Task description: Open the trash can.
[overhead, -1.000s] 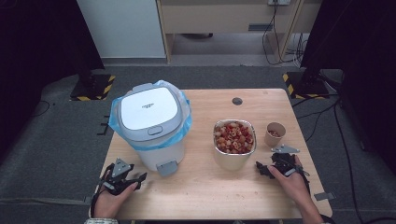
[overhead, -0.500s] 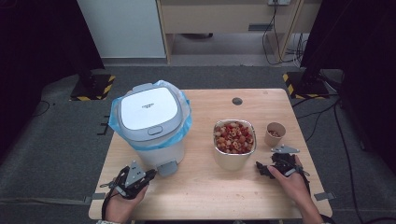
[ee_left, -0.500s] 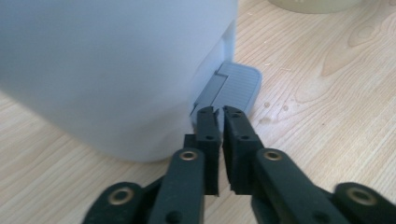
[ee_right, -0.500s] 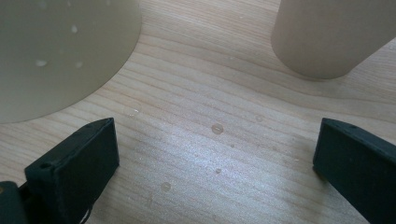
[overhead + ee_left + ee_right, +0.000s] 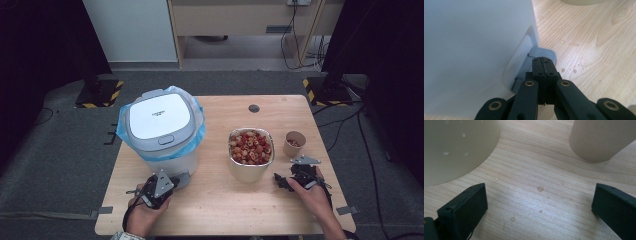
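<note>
- Left tool: jaws pressed together, nothing between; they've just been closing. Tip sits at the grey foot pedal at the bin's base; touching or just above it can't be told.
- Pedal bin: white w/ grey lid, blue bag liner folded over rim, lid down. Stands on left half of the desk, near its front-left. In left tool's own view the bin's white wall is right beside the jaws, pedal sticking out past them.
- Right tool: jaws wide apart, holding nothing, low over bare wood at the desk's right front, hand behind it.
- Metal bowl w/ red and pale food pieces: mid-right, just ahead-left of right tool, not touching.
- Small paper cup: right of bowl, near right tool, apart from it.
- Right tool's view: bowl wall upper left, cup upper right, few water drops on the wood between.
</note>
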The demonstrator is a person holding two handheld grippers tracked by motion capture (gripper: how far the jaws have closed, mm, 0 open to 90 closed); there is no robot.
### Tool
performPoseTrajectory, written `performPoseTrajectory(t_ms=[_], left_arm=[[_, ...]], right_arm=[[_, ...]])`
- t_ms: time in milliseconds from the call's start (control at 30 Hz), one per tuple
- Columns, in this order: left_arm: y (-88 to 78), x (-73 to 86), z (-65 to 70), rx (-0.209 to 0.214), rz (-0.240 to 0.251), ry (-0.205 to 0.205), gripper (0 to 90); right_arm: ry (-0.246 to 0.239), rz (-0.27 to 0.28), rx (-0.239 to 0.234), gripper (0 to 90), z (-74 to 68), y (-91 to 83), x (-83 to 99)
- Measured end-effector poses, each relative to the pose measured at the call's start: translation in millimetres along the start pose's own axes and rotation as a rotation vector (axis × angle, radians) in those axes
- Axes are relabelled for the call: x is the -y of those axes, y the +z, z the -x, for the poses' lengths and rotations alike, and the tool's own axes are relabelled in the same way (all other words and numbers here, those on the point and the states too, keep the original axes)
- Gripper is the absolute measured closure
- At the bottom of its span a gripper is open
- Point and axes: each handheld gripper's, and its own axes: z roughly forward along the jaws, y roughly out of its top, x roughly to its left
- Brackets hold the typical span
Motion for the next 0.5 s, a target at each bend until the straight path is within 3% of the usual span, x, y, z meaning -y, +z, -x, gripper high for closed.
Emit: performPoseTrajectory(t_ms=[267,500], left_arm=[[19.1,-6.3,8.5,-0.012,-0.047,0.043,89.7],[18.2,-3.4,3.7,-0.019,-0.054,0.017,89.8]], right_arm=[[0.0,-0.002,-0.001,0.6,0.0,-0.2,0.0],[-0.001,-0.003,-0.003,0.6,0.1,-0.5,0.2]])
